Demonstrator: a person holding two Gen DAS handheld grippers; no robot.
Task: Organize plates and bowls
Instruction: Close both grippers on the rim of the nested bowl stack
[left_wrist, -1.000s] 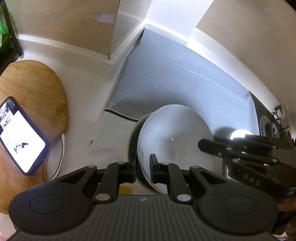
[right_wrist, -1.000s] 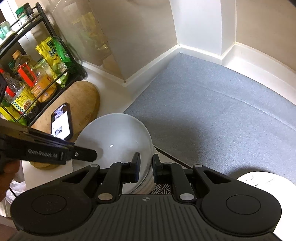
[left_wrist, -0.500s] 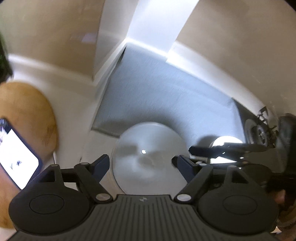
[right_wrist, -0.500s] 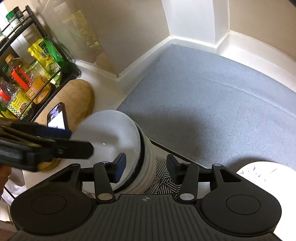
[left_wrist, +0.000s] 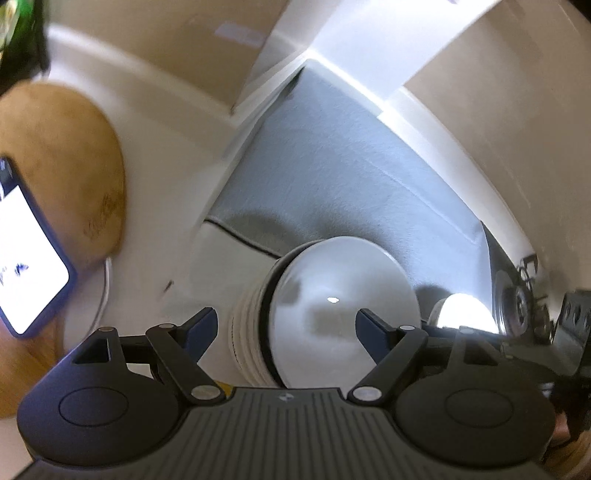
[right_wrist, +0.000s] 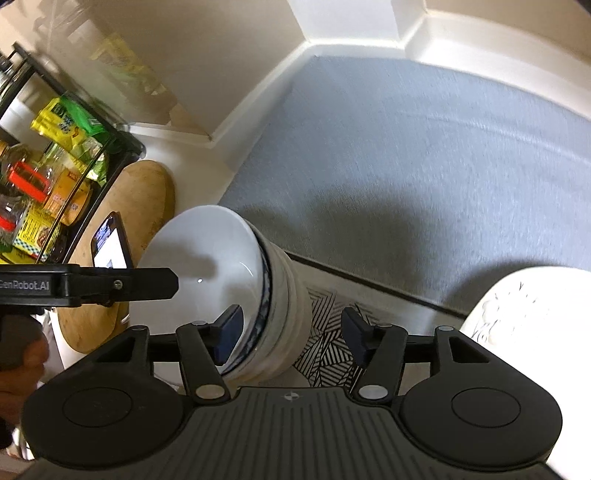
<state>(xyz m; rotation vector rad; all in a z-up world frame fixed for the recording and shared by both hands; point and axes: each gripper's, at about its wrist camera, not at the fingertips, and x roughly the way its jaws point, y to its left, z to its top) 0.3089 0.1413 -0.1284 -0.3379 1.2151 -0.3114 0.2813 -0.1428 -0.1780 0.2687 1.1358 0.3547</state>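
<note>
A stack of several white bowls (left_wrist: 340, 314) stands in front of both grippers, the top bowl (right_wrist: 207, 266) plain white over a dark-rimmed one. My left gripper (left_wrist: 286, 330) is open, its jaws apart above the stack, holding nothing. My right gripper (right_wrist: 291, 332) is open too, its left fingertip (right_wrist: 229, 332) by the stack's near side. The left gripper's fingers (right_wrist: 147, 282) reach over the top bowl in the right wrist view. A white plate with black line drawings (right_wrist: 524, 314) lies at the right; it also shows in the left wrist view (left_wrist: 465, 310).
A grey mat (right_wrist: 424, 158) covers the counter behind the stack. A patterned cloth (right_wrist: 332, 332) lies under the bowls. A round wooden board (right_wrist: 144, 206) with a phone (right_wrist: 110, 247) is at the left, beside a black rack of bottles and packets (right_wrist: 48, 177). A stove burner (left_wrist: 517, 295) sits far right.
Both grippers were shut on the top bowl's rim a second ago. They have opened and let it go onto the stack, and both have pulled up and back a little.
</note>
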